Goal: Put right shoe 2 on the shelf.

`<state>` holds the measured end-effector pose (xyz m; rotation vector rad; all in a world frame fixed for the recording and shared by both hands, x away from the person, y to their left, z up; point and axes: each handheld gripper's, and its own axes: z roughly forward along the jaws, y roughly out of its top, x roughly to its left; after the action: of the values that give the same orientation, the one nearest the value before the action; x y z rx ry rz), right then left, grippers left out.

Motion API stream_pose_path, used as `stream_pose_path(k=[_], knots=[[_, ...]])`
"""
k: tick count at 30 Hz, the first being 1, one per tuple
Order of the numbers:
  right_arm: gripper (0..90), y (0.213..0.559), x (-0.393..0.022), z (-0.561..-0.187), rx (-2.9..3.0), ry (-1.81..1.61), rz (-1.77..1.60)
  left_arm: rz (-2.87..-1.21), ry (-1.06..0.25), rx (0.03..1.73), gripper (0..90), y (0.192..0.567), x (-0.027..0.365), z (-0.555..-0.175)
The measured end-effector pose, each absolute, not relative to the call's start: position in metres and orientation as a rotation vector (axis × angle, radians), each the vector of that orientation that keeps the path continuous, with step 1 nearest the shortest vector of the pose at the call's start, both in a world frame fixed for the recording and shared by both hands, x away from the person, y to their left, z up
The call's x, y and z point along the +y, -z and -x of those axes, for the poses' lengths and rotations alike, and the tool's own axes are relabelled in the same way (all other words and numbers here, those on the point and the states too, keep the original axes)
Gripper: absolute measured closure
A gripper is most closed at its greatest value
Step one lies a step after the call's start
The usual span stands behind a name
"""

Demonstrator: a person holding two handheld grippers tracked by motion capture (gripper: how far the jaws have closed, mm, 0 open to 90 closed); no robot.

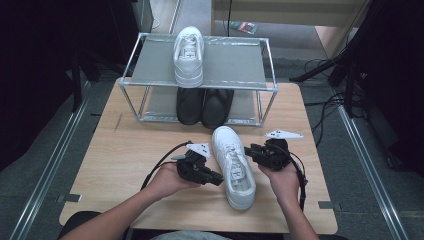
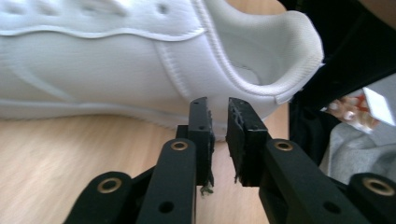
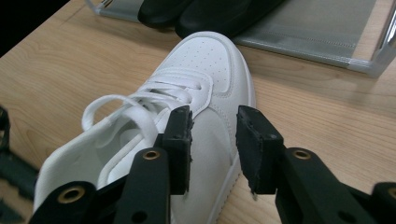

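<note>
A white sneaker [image 1: 234,165] lies on the wooden table [image 1: 130,155], toe pointing toward the rack. My left gripper [image 1: 219,180] sits at the sneaker's left side near the heel. In the left gripper view its jaws [image 2: 217,105] stand a narrow gap apart with nothing between them, tips close to the sneaker's [image 2: 116,60] sole edge. My right gripper [image 1: 248,151] is at the sneaker's right side. In the right gripper view its jaws [image 3: 212,116] stand apart over the sneaker's [image 3: 205,70] side, gripping nothing.
A metal two-level rack [image 1: 235,62] stands at the table's far edge. A second white sneaker [image 1: 189,55] rests on its top shelf. A pair of black shoes [image 1: 204,106] sits on the lower shelf, also seen as black shoes [image 3: 210,14] beyond the toe.
</note>
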<state>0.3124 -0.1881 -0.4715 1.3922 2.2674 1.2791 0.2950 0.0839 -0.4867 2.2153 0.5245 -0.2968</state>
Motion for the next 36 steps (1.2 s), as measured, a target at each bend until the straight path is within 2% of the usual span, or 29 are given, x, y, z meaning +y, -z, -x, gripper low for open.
stream_pose_path(k=[12, 21, 36], knots=[[58.8, 0.459, -0.192, -0.284, 2.250, -1.308, -1.365, -2.218, 0.215, 0.579, 70.0, 0.475, 0.114, -0.305], [54.5, 0.463, -0.191, -0.263, 2.258, -1.313, -1.361, -2.202, 0.200, 0.626, 57.8, 0.471, 0.128, -0.315], [53.0, 0.480, -0.178, -0.260, 2.273, -1.257, -1.372, -2.162, 0.168, 0.668, 51.1, 0.469, 0.147, -0.332]])
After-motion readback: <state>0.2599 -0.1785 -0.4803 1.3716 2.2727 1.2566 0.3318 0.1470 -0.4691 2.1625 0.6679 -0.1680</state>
